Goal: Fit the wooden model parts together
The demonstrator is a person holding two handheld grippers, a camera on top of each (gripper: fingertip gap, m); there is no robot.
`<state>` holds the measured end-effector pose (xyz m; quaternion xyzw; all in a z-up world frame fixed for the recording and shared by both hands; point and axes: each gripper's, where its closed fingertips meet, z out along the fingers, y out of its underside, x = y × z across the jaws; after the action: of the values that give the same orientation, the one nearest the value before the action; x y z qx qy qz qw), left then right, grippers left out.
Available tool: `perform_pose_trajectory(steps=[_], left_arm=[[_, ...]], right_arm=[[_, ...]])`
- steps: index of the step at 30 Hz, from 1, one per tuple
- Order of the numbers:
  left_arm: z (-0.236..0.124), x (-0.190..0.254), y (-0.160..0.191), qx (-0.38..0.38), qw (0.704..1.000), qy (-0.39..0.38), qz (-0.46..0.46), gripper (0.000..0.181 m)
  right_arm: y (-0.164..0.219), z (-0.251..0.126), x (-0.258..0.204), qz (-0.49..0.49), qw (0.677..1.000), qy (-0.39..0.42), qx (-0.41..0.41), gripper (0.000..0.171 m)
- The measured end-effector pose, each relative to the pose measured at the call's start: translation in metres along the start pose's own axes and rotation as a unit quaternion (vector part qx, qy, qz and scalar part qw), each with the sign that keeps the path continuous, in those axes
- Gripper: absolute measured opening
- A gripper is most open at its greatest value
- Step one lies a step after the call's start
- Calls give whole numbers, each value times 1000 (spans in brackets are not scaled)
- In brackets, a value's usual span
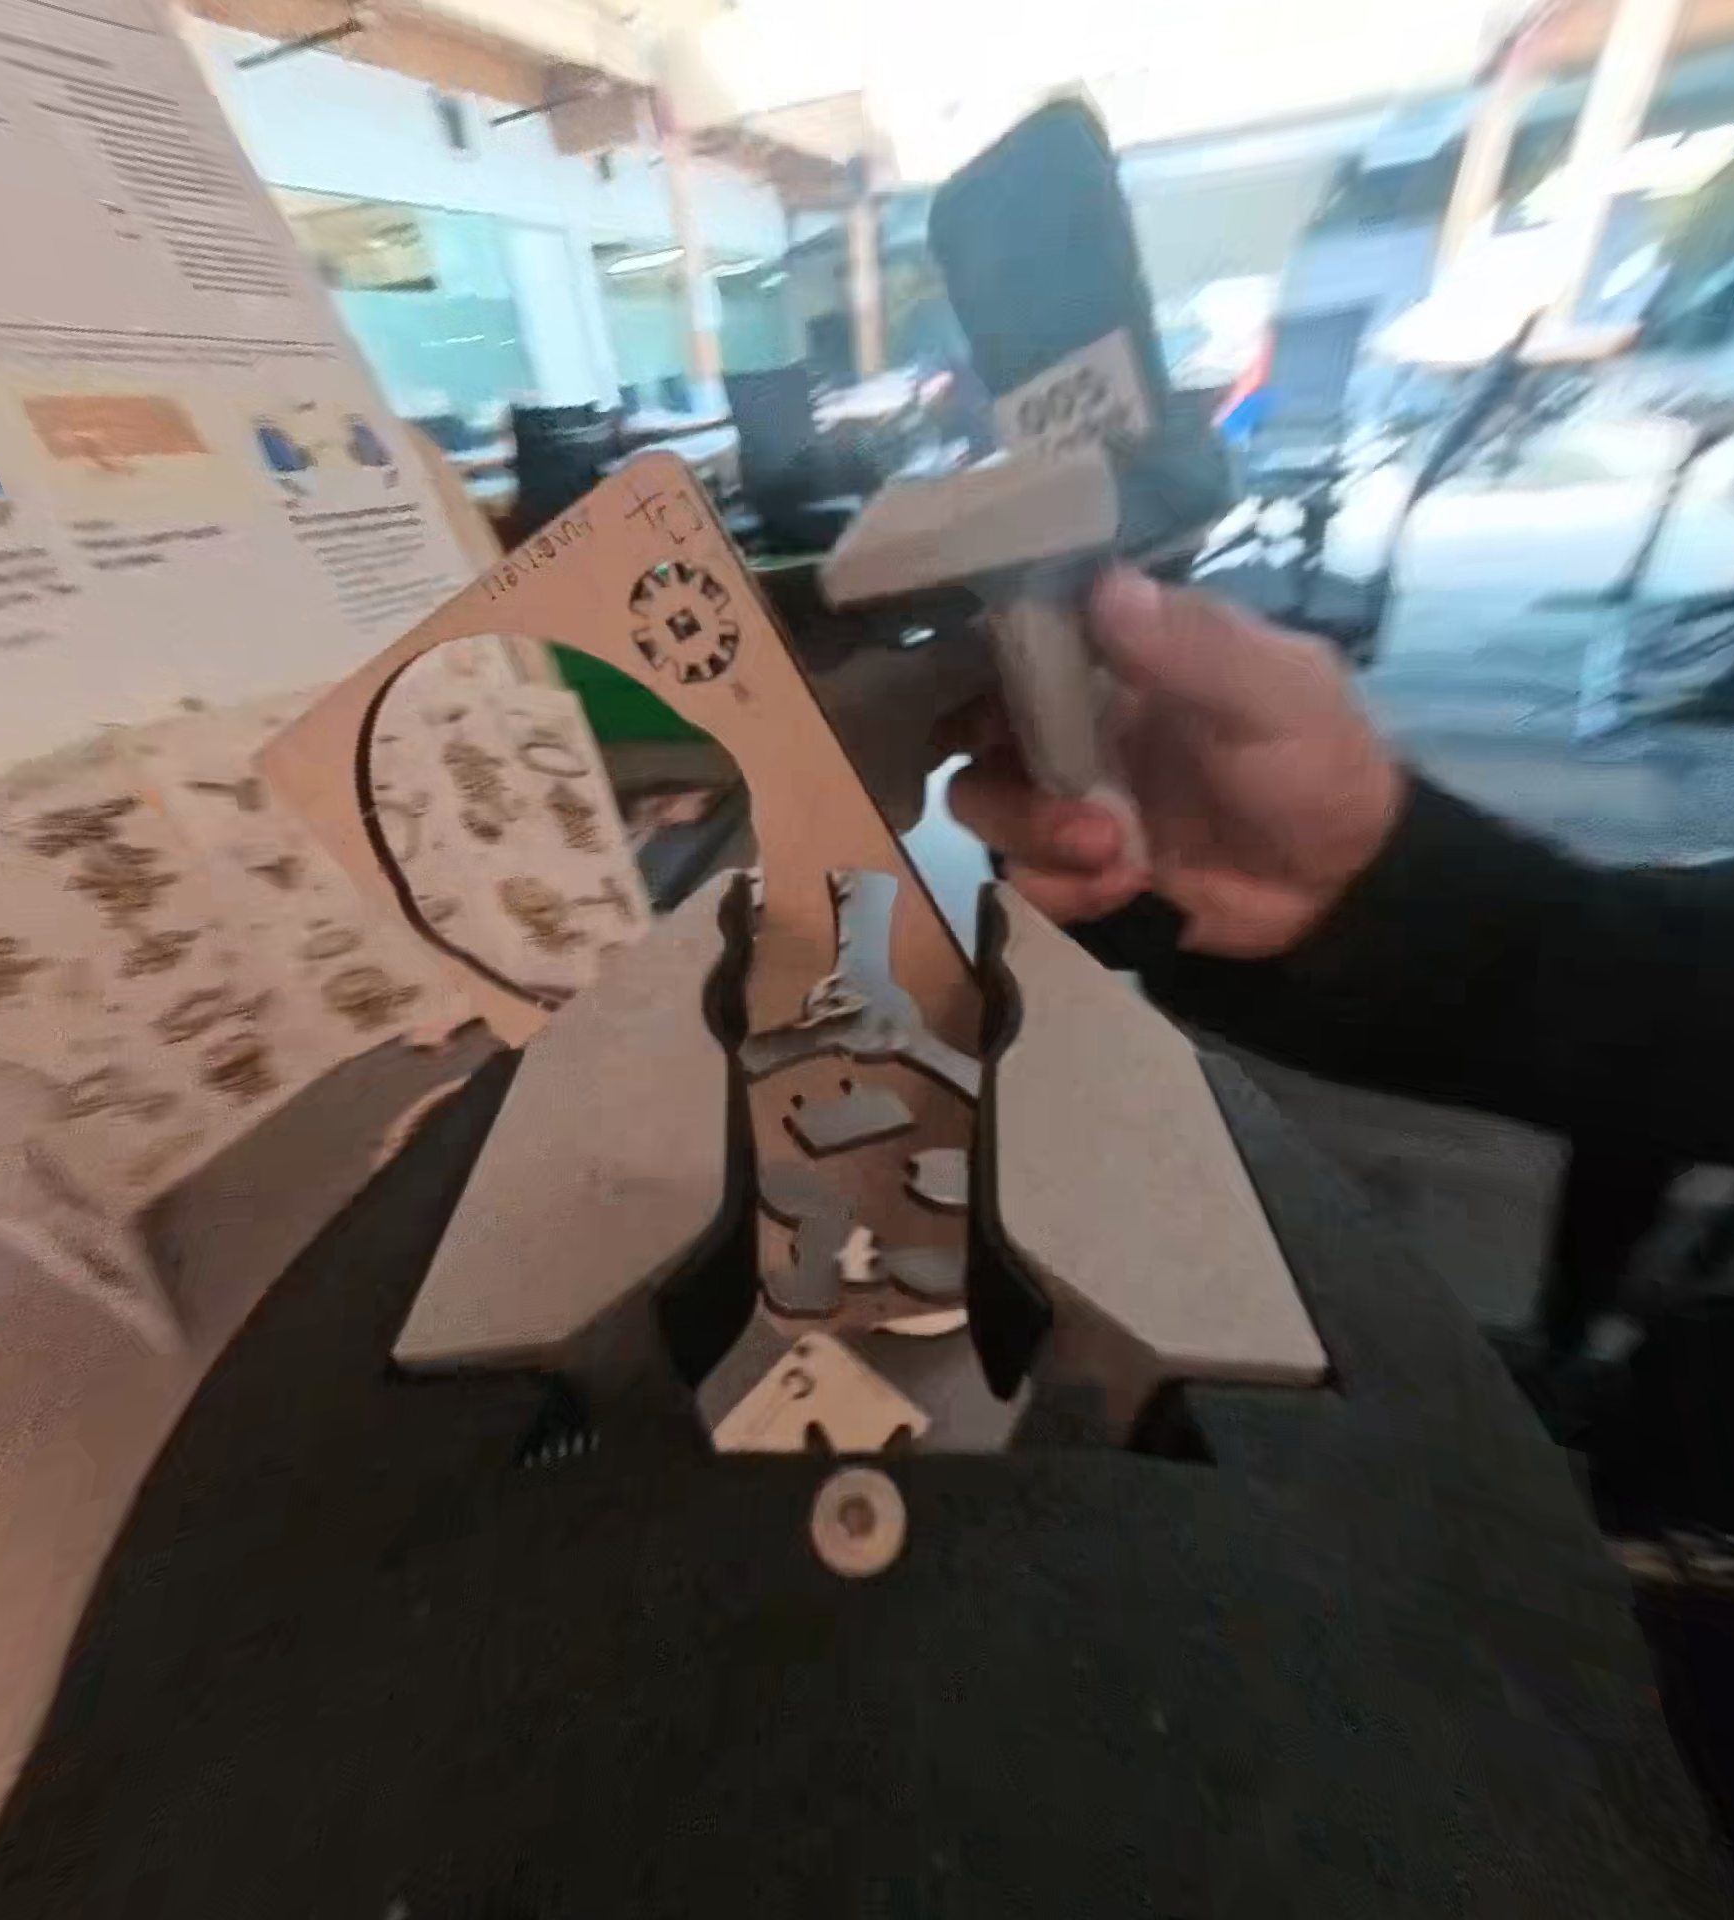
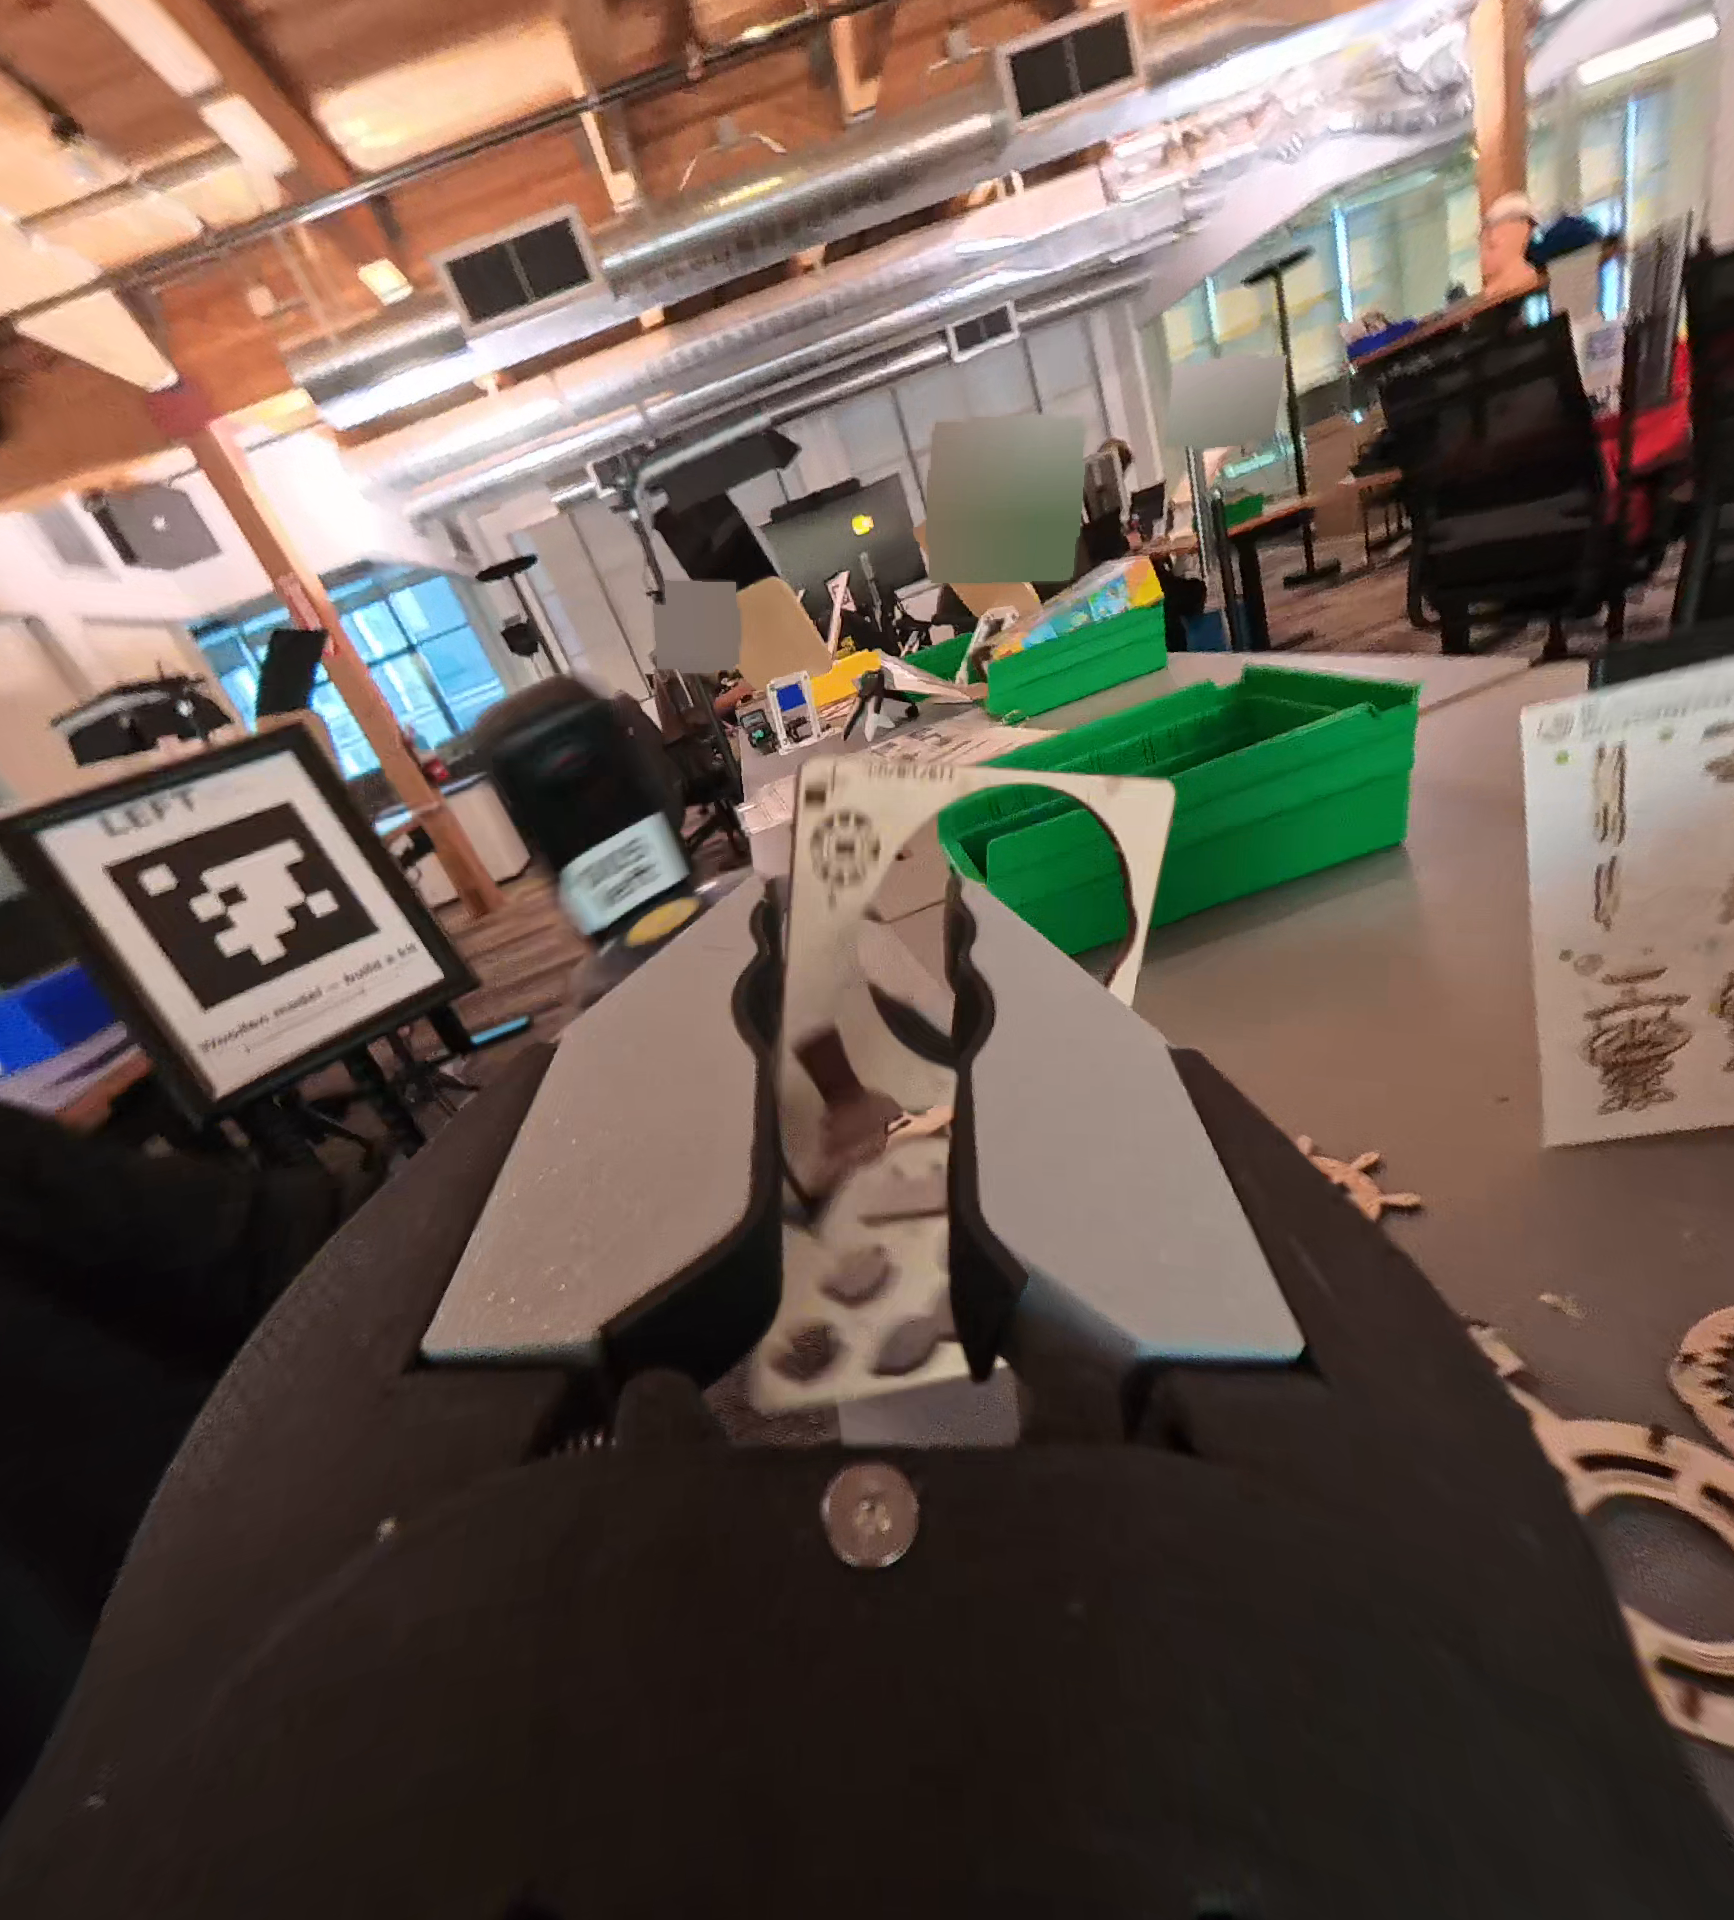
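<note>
While both tongs (image 1: 863,925) (image 2: 858,914) pinch the wooden sheet (image 2: 946,831), green bin (image 2: 1258,790) behind, instruction sheet (image 2: 1684,883) beside.

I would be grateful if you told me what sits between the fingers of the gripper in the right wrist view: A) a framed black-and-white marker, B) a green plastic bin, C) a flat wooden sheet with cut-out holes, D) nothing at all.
C: the wooden sheet, full of cut-out holes, stands on edge between the fingers of the right gripper, while the green bin rests farther off on the table.

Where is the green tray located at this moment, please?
In the right wrist view, the green tray stands on the grey table, ahead and right of the right gripper, behind the wooden sheet seen between its fingers.
</note>
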<state>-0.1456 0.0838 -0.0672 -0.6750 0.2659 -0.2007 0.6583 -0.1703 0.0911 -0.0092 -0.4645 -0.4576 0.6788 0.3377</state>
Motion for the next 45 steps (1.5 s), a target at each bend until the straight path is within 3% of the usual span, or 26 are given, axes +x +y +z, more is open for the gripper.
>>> perform_pose_trajectory(steps=[2,5,6,8,10,14,16,17,21,25,30,33,36,39,41,45], left_arm=[[-25,9,-26,75,983,132,-103,40],[-70,13,-55,176,908,321,-202,39],[-83,12,-61,202,880,368,-222,40],[-98,13,-64,235,841,425,-236,39],[-99,19,-58,242,824,455,-237,40],[-96,28,-55,250,802,483,-246,40],[-94,31,-54,245,799,490,-250,40],[-95,33,-53,238,800,490,-251,40],[-92,16,-44,214,836,432,-263,32],[-79,-22,-20,148,912,284,-257,20],[-61,-39,-4,89,951,170,-243,23],[-50,-33,15,30,965,132,-224,28],[-45,-28,24,8,975,111,-193,2],[-42,-33,27,6,974,97,-202,0],[-39,-43,31,5,974,82,-210,0],[-40,-59,29,21,967,79,-240,0]], right_arm=[[-16,-16,-7,-26,999,-13,13,36],[-16,-22,-8,-40,997,-25,-54,47],[-16,-21,-3,-53,996,-15,-68,63],[-19,-14,0,-79,993,-20,-83,69],[-20,-4,-2,-83,990,-48,-100,73],[-8,21,-13,-49,976,-150,-152,58],[3,24,-23,-28,962,-205,-177,26],[5,26,-20,-24,962,-203,-179,9],[12,16,-18,-2,960,-216,-175,1],[22,10,-2,29,965,-179,-191,0],[36,13,17,55,968,-136,-204,0],[35,11,23,75,971,-128,-190,0],[39,8,27,78,971,-121,-190,0],[39,7,34,84,975,-101,-178,0],[41,6,48,80,980,-56,-174,6],[36,-4,75,53,989,26,-136,35]])
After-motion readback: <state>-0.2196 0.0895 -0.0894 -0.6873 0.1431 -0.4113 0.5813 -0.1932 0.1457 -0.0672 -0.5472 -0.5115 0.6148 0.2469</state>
